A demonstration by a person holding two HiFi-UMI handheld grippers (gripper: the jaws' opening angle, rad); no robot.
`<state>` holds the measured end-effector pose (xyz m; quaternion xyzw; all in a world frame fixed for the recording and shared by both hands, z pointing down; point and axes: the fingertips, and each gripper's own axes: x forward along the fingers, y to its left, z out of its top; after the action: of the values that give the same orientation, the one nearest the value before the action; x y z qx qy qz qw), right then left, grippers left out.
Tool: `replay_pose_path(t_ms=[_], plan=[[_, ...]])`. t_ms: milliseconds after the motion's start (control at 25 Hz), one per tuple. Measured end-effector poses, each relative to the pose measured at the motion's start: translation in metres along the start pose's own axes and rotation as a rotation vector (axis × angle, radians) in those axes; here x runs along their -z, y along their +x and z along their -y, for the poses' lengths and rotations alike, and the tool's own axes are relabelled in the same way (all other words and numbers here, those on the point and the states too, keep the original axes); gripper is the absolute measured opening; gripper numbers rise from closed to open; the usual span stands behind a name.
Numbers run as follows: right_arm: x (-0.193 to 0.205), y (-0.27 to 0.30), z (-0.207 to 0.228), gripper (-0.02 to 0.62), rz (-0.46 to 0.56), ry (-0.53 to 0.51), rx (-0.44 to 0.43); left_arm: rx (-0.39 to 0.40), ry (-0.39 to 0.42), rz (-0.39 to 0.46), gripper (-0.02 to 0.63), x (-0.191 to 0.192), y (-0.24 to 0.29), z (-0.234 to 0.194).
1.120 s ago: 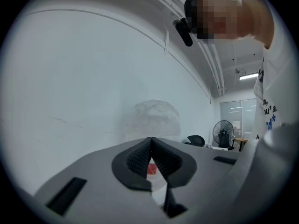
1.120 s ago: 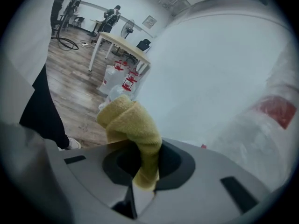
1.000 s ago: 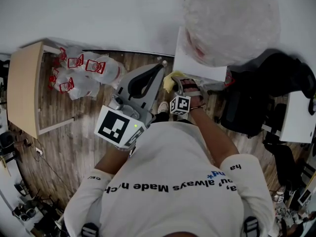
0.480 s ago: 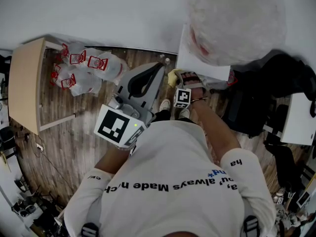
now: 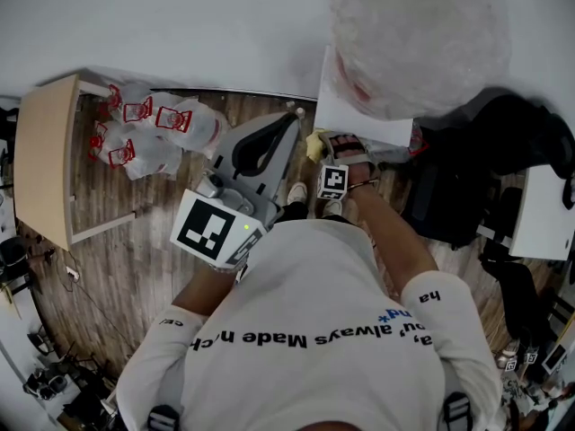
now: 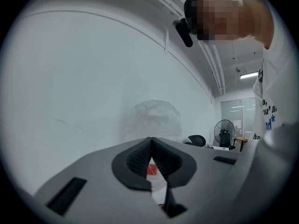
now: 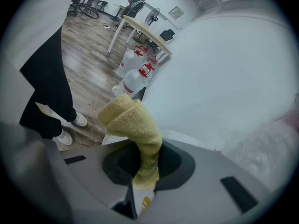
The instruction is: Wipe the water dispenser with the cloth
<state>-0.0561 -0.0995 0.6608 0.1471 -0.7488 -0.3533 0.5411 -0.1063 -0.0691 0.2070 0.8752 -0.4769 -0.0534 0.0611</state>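
In the head view, a person in a white T-shirt (image 5: 305, 330) stands over a wood floor (image 5: 126, 268), facing the white water dispenser (image 5: 355, 117) with its large bottle (image 5: 418, 39) on top. The left gripper (image 5: 289, 124) points forward, just left of the dispenser. The right gripper (image 5: 328, 148) holds a yellow cloth (image 5: 314, 144) at the dispenser's near left corner; whether the cloth touches it cannot be told. Clear water jugs (image 5: 153, 126) with red handles lie on the floor beside a wooden tabletop (image 5: 43, 155). In the left gripper view, the left gripper (image 6: 151, 146) has its jaws closed together with nothing between them. It points up toward the bottle (image 6: 154, 118) and a white wall (image 6: 84, 78), with a standing fan (image 6: 225, 130) far to the right. In the right gripper view, the right gripper (image 7: 145, 169) has its jaws clamped on the cloth (image 7: 133, 120), which rises from them and folds over to the left. The water jugs (image 7: 135, 73) and the person's white shoes (image 7: 70, 129) show beyond on the floor.
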Motion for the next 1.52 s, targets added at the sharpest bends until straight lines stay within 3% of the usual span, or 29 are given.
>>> replay_pose_path(t_ms=[1520], plan=[[0.091, -0.031, -0.015, 0.061, -0.088, 0.043, 0.029, 0.09, -0.001, -0.003, 0.018, 0.008, 0.043, 0.05]])
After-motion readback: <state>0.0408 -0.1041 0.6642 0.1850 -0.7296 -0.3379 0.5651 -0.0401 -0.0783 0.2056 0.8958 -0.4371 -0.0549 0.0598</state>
